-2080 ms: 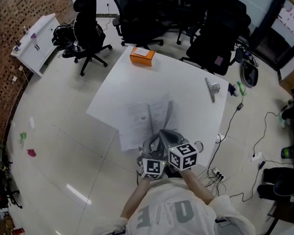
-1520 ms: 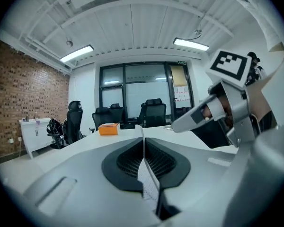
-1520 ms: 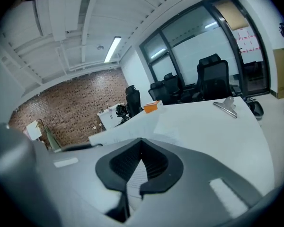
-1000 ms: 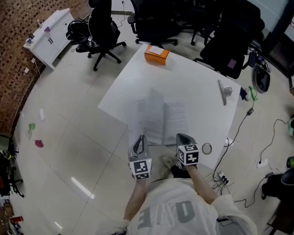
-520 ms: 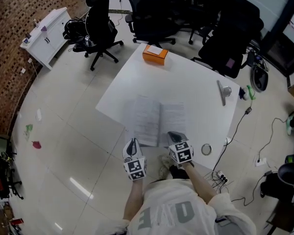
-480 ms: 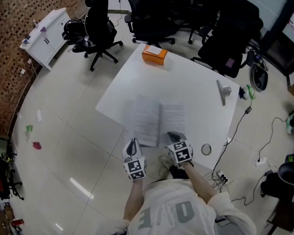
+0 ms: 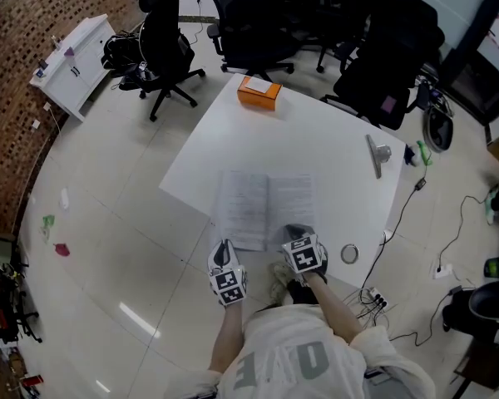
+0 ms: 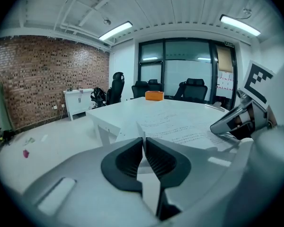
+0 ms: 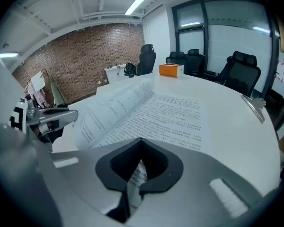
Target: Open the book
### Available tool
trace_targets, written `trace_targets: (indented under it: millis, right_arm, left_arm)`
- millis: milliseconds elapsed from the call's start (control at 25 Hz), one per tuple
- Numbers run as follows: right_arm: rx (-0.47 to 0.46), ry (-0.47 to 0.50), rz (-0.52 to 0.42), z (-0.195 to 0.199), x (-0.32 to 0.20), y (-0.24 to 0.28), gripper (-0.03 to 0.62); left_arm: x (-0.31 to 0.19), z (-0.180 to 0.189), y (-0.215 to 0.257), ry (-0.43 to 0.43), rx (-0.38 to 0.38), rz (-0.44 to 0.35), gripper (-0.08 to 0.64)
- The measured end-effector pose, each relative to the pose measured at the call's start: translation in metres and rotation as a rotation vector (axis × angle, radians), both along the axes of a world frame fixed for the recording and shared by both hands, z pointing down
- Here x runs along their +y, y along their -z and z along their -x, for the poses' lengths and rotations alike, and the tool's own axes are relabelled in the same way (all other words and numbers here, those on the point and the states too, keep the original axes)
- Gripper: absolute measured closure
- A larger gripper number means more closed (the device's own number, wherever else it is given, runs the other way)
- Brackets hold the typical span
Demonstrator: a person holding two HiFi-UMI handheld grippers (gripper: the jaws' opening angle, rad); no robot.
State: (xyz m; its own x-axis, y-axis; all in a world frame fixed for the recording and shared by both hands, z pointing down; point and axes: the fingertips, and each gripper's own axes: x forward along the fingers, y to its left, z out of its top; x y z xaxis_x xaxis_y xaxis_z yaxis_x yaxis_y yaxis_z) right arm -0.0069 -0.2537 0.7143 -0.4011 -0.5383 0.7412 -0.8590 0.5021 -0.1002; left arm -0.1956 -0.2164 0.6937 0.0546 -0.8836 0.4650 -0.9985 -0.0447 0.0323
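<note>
Pages that stood mid-turn now lie spread: book (image 7: pixel 266 208) open flat at worktop (image 7: pixel 316 131) near edge | left gripper (image 8: pixel 144 141) pulled clear, clenched empty | right gripper (image 9: pixel 141 143) clenched on its near page edge | I'd call the opening done.

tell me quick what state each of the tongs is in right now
Left tongs: closed on the left page edge of the book.
Right tongs: closed on a printed page of the book.
</note>
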Motion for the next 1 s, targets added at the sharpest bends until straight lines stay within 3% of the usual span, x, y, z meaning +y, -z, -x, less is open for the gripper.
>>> trace_targets:
  millis: [80, 360, 560, 800, 1000]
  right_arm:
    - [0.006, -0.009, -0.023, -0.004, -0.006, 0.004, 0.591]
    - [-0.001, -0.187, 0.014, -0.051, -0.019, -0.004, 0.591]
    - [0.017, -0.185, -0.002, -0.054, -0.019, -0.005, 0.591]
    - [0.013, -0.179, -0.008, -0.050, -0.018, 0.000, 0.590]
    - [0.030, -0.158, -0.050, -0.051, -0.024, -0.002, 0.591]
  left_arm:
    - [-0.005, -0.002, -0.001, -0.001, 0.013, -0.001, 0.518]
    - [-0.015, -0.027, -0.012, -0.049, 0.046, 0.011, 0.515]
    - [-0.008, -0.028, -0.014, -0.032, 0.089, -0.003, 0.515]
    - [-0.006, -0.025, -0.015, -0.019, 0.045, -0.002, 0.465]
    - [0.001, -0.014, -0.015, 0.041, 0.034, -0.009, 0.350]
